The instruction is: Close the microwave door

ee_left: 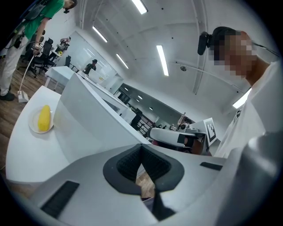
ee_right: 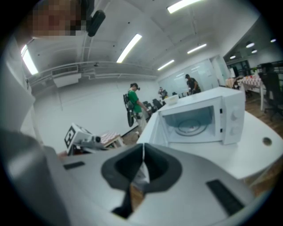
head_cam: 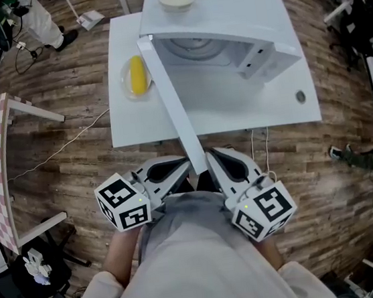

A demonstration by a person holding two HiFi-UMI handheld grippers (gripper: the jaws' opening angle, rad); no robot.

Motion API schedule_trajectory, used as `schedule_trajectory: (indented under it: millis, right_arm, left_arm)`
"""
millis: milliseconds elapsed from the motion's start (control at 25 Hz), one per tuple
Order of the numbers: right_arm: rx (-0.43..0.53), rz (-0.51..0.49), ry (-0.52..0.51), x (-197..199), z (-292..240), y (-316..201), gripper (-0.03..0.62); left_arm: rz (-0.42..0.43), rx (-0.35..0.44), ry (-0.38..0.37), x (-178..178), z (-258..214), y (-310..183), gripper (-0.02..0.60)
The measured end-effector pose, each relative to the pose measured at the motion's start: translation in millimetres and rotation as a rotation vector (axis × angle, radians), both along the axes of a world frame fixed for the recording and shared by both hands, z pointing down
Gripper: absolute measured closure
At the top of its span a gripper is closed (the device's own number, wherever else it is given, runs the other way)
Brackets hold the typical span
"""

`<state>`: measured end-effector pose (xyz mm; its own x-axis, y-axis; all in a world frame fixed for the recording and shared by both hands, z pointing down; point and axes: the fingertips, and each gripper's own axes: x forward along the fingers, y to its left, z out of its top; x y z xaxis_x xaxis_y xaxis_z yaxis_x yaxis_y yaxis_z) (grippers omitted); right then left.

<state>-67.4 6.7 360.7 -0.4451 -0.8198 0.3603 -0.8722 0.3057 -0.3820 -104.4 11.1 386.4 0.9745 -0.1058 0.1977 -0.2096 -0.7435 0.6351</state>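
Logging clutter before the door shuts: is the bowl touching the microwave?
Touching. The right gripper view shows the bowl resting directly on the microwave top.

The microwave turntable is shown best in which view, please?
The right gripper view looks straight in at the turntable. The head view catches part from above; the left gripper view shows only the door.

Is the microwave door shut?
No, the microwave door stands swung wide open, and the glass turntable inside is in plain sight.
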Motion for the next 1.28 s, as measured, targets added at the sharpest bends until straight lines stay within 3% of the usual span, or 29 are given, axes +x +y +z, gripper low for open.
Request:
schedule_trajectory:
  millis: [1280]
  right_arm:
    - [-0.025, 0.085, 0.001, 34.0, 3.0, -8.5, 0.571]
  left_arm:
    - [0.081, -0.054, 0.042, 37.2, 0.6, -8.1, 0.568]
